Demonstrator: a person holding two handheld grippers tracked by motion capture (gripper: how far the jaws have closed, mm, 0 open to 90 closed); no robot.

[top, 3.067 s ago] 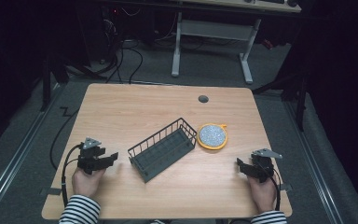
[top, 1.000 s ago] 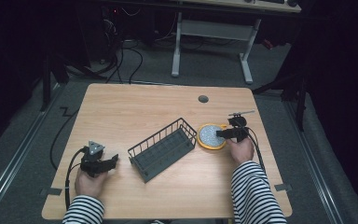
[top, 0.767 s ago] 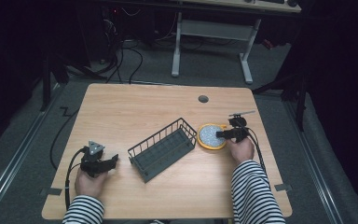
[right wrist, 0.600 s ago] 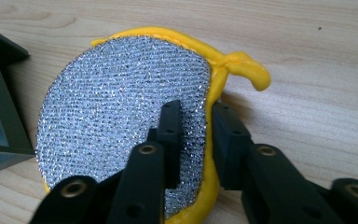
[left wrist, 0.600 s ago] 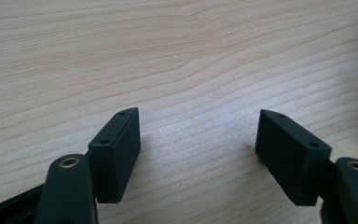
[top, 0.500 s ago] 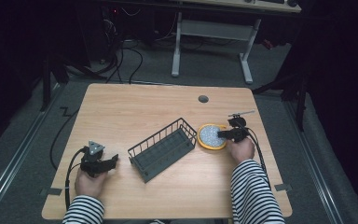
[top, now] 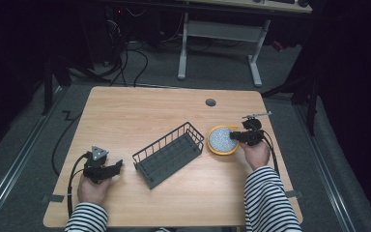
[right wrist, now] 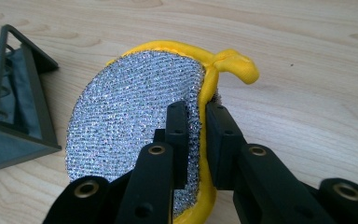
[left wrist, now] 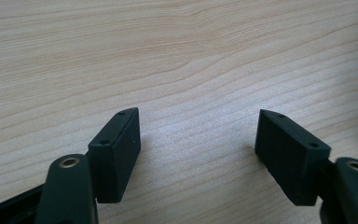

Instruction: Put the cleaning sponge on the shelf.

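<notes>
Round yellow-rimmed scouring pad (right wrist: 135, 121) with silver mesh face, caught by its edge between the jaws of the right gripper (right wrist: 196, 135), tilted up from the table (right wrist: 307, 56) with the mesh turned toward the left of the right gripper view; yellow hanging loop (right wrist: 235, 65) just beyond the jaw tips. Jaws just closed, pads pressing the mesh side and the yellow back, only the thickness of the rim between them. In the high view, pad (top: 222, 139) just to the left of the right gripper (top: 237, 136), held by the right hand (top: 255, 152).

Dark wire basket (top: 170, 153) just beyond the pad on the side away from the right gripper, near but not touching; its corner (right wrist: 23, 93) at the left of the right gripper view.

Left gripper (top: 111, 169) on the far side of the basket, well apart from the pad, held low over the table (left wrist: 177, 56); jaws wide apart, bare wood between them, nothing held
</notes>
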